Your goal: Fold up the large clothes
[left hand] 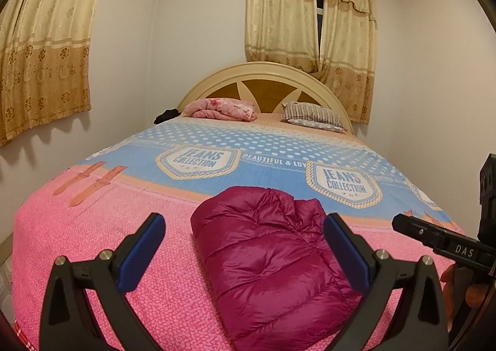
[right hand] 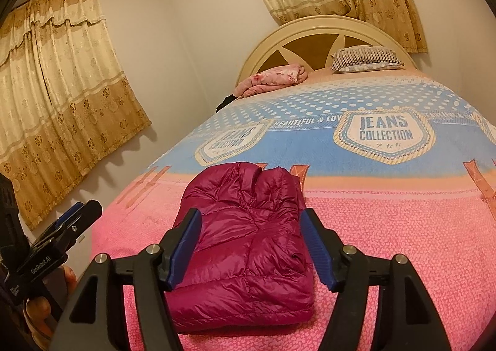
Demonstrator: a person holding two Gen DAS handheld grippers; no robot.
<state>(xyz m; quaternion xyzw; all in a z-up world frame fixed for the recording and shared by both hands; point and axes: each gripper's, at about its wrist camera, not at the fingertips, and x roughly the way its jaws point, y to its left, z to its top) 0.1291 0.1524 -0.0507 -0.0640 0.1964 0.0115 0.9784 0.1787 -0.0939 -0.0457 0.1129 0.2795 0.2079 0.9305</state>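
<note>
- The magenta down jacket [left hand: 272,261] is seen folded into a compact bundle on the pink part of the bedspread [left hand: 102,245], directly ahead of both tongs.
- The left gripper [left hand: 245,248] is held with its jaws wide apart, above the jacket and clear of it; the bundle is framed between the blue pads [left hand: 145,255].
- The right gripper [right hand: 249,245] is likewise spread apart, nothing clamped, the jacket [right hand: 245,255] lying between and beyond its fingers.
- In the left view the right tong is noted at the far right, just beside the jacket.
- Beyond the jacket, a folded pink blanket [left hand: 223,108] and a striped pillow [left hand: 313,117] are recorded at the headboard [left hand: 263,72].
</note>
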